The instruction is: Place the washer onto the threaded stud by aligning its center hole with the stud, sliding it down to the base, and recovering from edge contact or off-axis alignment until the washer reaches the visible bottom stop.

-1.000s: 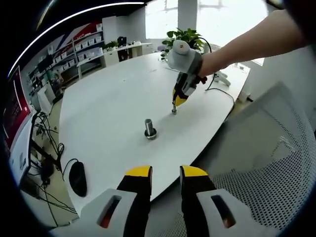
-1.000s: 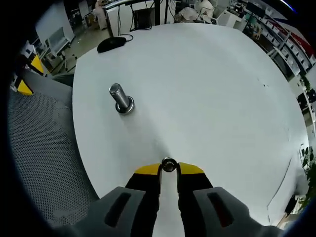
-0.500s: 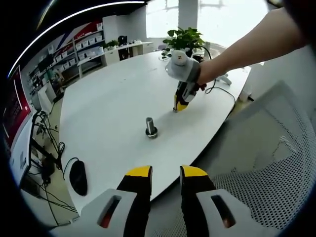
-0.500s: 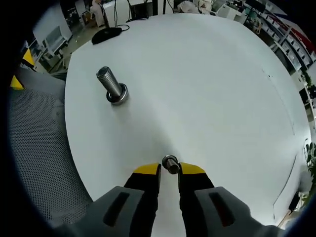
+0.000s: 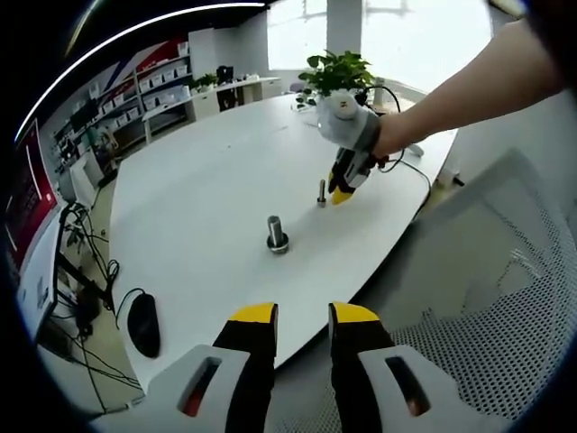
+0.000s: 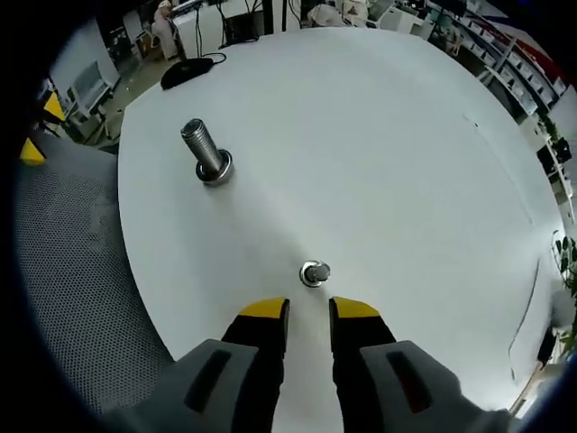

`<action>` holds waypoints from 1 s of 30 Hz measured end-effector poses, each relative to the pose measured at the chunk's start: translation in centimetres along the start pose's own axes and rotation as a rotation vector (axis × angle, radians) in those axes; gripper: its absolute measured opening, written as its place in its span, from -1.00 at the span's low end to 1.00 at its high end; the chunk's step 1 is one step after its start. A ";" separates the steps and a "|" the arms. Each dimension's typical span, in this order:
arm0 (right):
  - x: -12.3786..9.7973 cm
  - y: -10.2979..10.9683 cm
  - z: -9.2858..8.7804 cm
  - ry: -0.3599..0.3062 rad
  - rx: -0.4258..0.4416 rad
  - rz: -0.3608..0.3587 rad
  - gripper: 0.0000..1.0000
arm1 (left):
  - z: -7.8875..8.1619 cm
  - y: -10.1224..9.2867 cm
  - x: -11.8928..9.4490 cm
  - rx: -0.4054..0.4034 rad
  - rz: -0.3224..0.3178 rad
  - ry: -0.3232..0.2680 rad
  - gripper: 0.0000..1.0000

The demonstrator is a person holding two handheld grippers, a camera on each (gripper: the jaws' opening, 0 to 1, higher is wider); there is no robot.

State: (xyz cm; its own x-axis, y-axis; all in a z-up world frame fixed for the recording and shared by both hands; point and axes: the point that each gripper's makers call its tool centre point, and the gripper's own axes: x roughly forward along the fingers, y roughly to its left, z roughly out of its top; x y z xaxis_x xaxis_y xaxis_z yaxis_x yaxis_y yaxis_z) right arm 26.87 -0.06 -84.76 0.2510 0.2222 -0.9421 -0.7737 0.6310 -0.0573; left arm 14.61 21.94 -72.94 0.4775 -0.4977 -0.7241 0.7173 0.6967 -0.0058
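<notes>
standing apart on table (image 6: 406, 162): stud (image 6: 206, 152), bolt (image 6: 314, 272).

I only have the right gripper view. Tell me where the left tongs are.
Observer: The left tongs hang open and empty off the near edge of the table, above a mesh chair.
Operator: Describe the small metal piece from the side.
Observer: In the left gripper view the small metal piece stands upright on the table, beside the yellow tips of the right tongs, not between them.
Operator: Say what lies past my hand.
Observer: A potted plant stands at the table's far end.
</notes>
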 end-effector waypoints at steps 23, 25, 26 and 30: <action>-10.1 2.2 -3.3 -0.223 0.080 -0.124 -0.58 | 0.3 -0.4 -0.2 0.008 -0.017 -0.022 -0.58; -11.1 2.7 -3.7 -0.254 0.115 -0.132 -0.58 | 0.3 -0.5 -0.2 0.011 -0.018 -0.021 -0.58; -11.4 2.8 -3.7 -0.272 0.135 -0.135 -0.58 | 0.3 -0.5 -0.2 0.013 -0.019 -0.020 -0.58; -13.3 3.8 -3.9 -0.324 0.174 -0.143 -0.57 | 0.3 -0.4 -0.2 0.010 -0.016 -0.021 -0.58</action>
State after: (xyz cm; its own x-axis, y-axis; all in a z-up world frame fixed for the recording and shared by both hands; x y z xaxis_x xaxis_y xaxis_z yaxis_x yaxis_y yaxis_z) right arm 18.31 -3.49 -73.70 0.5411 0.3283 -0.7742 -0.6145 0.7829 -0.0975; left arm 14.38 21.58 -72.59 0.4763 -0.5197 -0.7092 0.7301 0.6832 -0.0103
